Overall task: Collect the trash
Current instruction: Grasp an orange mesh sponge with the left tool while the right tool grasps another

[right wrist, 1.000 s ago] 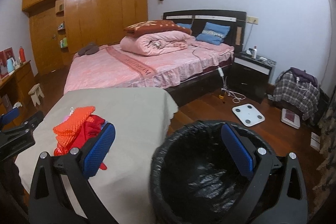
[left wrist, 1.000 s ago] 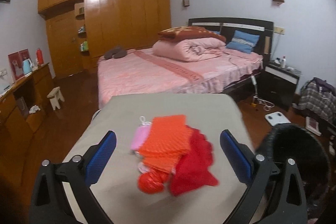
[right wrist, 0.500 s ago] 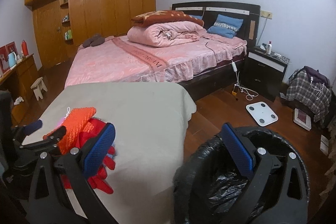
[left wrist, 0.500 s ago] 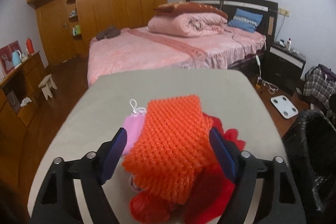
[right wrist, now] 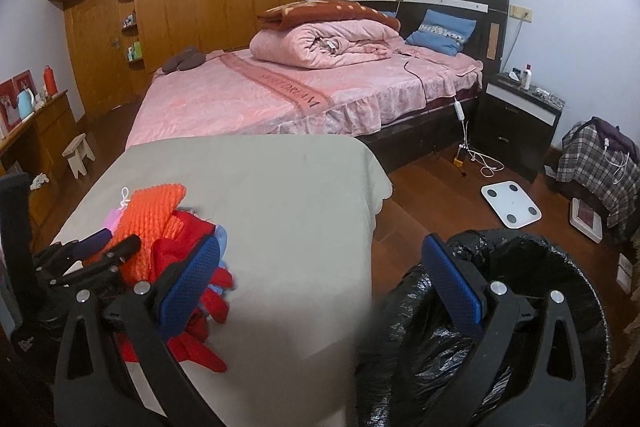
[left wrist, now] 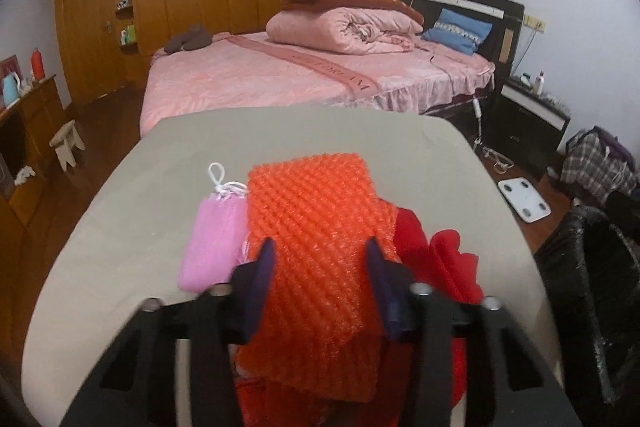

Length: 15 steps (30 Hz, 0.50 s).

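Note:
A pile of trash lies on the beige-covered table (left wrist: pixel 152 195): an orange bubble-wrap sheet (left wrist: pixel 312 211) on top, a pink drawstring pouch (left wrist: pixel 212 239) to its left, and red scraps (left wrist: pixel 436 263) to its right. My left gripper (left wrist: pixel 320 255) is closing, its blue pads digging into both sides of the orange sheet. From the right wrist view the same pile (right wrist: pixel 160 223) sits at the table's left with the left gripper (right wrist: pixel 116 241) on it. My right gripper (right wrist: pixel 320 247) is open and holds nothing, hanging above the table's near edge and the black-lined bin (right wrist: pixel 500 327).
The bin (left wrist: pixel 592 287) stands on the wooden floor just right of the table. Beyond are a pink bed (right wrist: pixel 280 95), a dark nightstand (right wrist: pixel 516 123), a white scale (right wrist: pixel 510 203), a plaid bag (right wrist: pixel 596 155), a small stool (right wrist: pixel 78 155) and a wooden sideboard (right wrist: pixel 36 131).
The left gripper came down and forward onto the pile and narrowed from wide open to squeezing the orange sheet. The right gripper shifted left, so the bin moved toward the view's right.

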{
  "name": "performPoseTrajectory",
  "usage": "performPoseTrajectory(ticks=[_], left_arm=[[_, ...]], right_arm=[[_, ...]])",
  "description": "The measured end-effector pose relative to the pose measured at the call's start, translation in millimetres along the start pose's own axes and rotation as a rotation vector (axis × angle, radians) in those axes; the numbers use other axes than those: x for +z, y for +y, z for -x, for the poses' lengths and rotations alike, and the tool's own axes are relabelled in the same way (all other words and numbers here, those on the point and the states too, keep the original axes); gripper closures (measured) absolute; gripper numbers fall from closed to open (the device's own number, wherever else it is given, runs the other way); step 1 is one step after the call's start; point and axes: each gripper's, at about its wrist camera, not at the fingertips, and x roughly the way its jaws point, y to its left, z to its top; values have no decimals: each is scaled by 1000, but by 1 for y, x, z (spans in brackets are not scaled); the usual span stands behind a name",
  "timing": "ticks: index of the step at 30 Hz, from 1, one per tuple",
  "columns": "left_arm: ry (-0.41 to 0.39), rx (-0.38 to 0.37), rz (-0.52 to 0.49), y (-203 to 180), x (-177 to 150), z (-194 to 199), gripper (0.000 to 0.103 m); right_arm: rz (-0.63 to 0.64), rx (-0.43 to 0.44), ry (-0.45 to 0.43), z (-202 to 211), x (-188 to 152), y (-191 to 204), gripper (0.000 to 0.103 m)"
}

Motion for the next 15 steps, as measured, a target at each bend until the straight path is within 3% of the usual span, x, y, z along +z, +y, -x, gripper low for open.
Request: performPoseTrajectory(ticks=[2, 5, 15], left_arm=[[-3, -12, 9, 1, 2, 1, 76], [-4, -7, 14, 5, 3, 1, 84], [-100, 12, 77, 22, 20, 43, 87]], right_arm=[[1, 1, 0, 0, 2, 2, 5], [3, 6, -5, 1, 3, 4, 5], [17, 37, -25, 6, 11, 15, 5]])
